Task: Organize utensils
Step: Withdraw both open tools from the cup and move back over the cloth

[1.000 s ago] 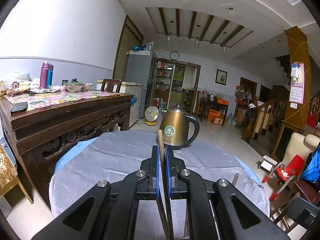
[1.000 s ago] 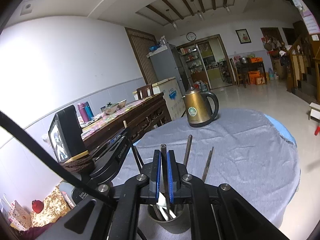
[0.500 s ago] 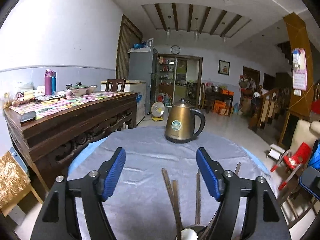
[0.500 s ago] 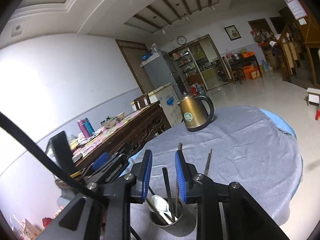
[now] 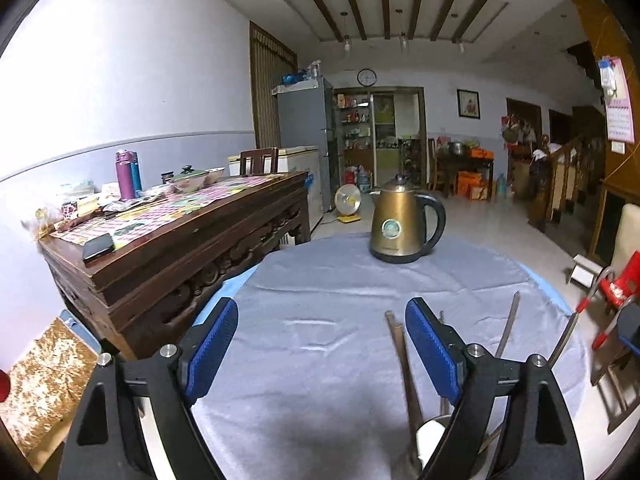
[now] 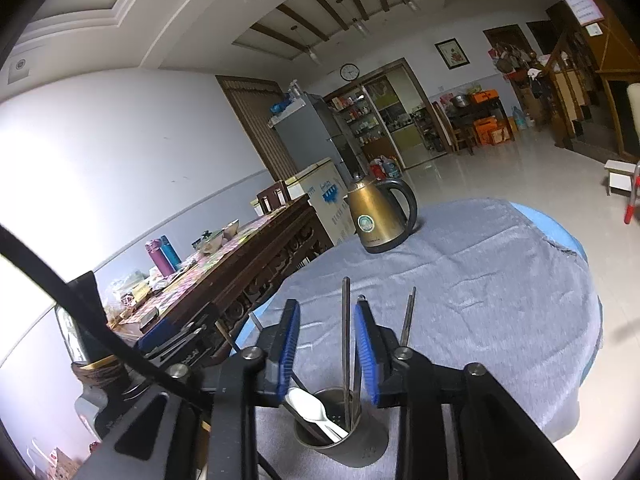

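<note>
Utensils are standing in the metal cup [image 6: 344, 432] on the grey cloth [image 6: 480, 300]: chopsticks [image 6: 346, 340], white spoon [image 6: 312, 408]. Left gripper [image 5: 322, 356] is gaping wide, holding nothing. Right gripper [image 6: 326, 352] is hanging partly open around the chopsticks, seemingly not pinching. No loose utensils are showing on the cloth; sorting is looking nearly finished.

The left gripper [image 5: 320, 354] is hovering wide open, left of the cup [image 6: 344, 440]; the right gripper [image 6: 326, 354] is hanging part-open above it.
</note>
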`<action>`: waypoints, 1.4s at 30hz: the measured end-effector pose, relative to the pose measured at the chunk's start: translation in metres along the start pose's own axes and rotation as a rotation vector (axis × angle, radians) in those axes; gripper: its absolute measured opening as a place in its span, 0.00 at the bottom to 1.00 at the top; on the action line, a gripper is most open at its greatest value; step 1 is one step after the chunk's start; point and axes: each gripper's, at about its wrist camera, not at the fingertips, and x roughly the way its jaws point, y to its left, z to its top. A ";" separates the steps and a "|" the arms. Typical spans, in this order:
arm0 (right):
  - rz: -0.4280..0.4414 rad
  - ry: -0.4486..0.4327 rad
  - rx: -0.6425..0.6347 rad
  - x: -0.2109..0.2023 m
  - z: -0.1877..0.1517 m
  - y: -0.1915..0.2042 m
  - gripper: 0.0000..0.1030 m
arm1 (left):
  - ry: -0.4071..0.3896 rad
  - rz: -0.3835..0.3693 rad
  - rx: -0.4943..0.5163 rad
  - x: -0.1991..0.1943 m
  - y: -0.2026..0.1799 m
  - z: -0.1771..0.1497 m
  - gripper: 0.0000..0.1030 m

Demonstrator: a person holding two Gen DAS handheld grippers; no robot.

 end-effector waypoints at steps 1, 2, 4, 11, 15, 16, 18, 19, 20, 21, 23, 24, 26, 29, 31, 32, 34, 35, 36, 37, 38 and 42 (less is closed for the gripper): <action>-0.002 0.000 0.002 0.000 0.000 0.000 0.36 | 0.005 0.006 0.003 0.000 0.002 0.000 0.84; -0.005 -0.002 0.002 0.000 -0.001 0.000 0.36 | 0.008 0.009 0.005 0.000 0.004 0.000 0.84; -0.011 -0.002 0.000 -0.002 -0.002 0.000 0.36 | 0.011 0.019 0.004 -0.002 0.008 0.000 0.85; -0.025 0.005 -0.001 -0.001 -0.003 0.000 0.36 | 0.029 0.032 -0.026 -0.001 0.025 0.002 0.86; -0.035 0.009 0.001 0.000 -0.002 0.001 0.36 | 0.043 0.044 -0.030 0.001 0.033 -0.001 0.86; -0.037 0.010 0.002 0.001 -0.002 0.001 0.36 | 0.048 0.050 -0.029 0.002 0.035 -0.001 0.86; -0.039 0.015 0.008 0.001 -0.002 0.001 0.36 | 0.054 0.063 -0.033 0.003 0.040 -0.003 0.86; -0.041 0.017 0.013 0.002 -0.002 0.000 0.36 | 0.057 0.068 -0.036 0.004 0.043 -0.004 0.86; -0.042 0.018 0.015 0.002 -0.001 -0.001 0.36 | 0.060 0.074 -0.042 0.005 0.047 -0.005 0.86; -0.044 0.020 0.018 0.002 -0.001 -0.001 0.36 | 0.064 0.079 -0.045 0.007 0.050 -0.005 0.86; -0.050 0.022 0.019 0.002 -0.001 -0.002 0.36 | 0.073 0.092 -0.058 0.010 0.056 -0.006 0.86; -0.052 0.024 0.019 0.003 0.000 -0.003 0.36 | 0.075 0.096 -0.063 0.011 0.059 -0.006 0.86; -0.055 0.030 0.021 0.005 -0.001 -0.002 0.36 | 0.082 0.106 -0.074 0.013 0.064 -0.006 0.86; -0.061 0.040 0.024 0.008 -0.002 -0.002 0.36 | 0.088 0.117 -0.083 0.016 0.070 -0.008 0.86; -0.062 0.045 0.024 0.010 -0.002 -0.002 0.36 | 0.094 0.124 -0.086 0.018 0.073 -0.009 0.86; -0.064 0.046 0.022 0.010 -0.003 -0.002 0.36 | 0.099 0.125 -0.088 0.019 0.075 -0.009 0.86; -0.068 0.049 0.023 0.011 -0.003 -0.002 0.36 | 0.105 0.131 -0.094 0.019 0.078 -0.009 0.86; -0.069 0.050 0.025 0.011 -0.003 -0.002 0.36 | 0.107 0.133 -0.099 0.020 0.080 -0.010 0.86; -0.070 0.050 0.028 0.012 -0.003 -0.002 0.36 | 0.109 0.135 -0.102 0.021 0.081 -0.010 0.86; -0.073 0.051 0.030 0.012 -0.004 -0.003 0.36 | 0.112 0.139 -0.105 0.021 0.083 -0.011 0.86; -0.076 0.053 0.030 0.013 -0.004 -0.003 0.36 | 0.114 0.143 -0.108 0.022 0.084 -0.011 0.86; -0.089 0.057 0.042 0.013 -0.004 -0.007 0.36 | 0.129 0.153 -0.115 0.027 0.089 -0.014 0.86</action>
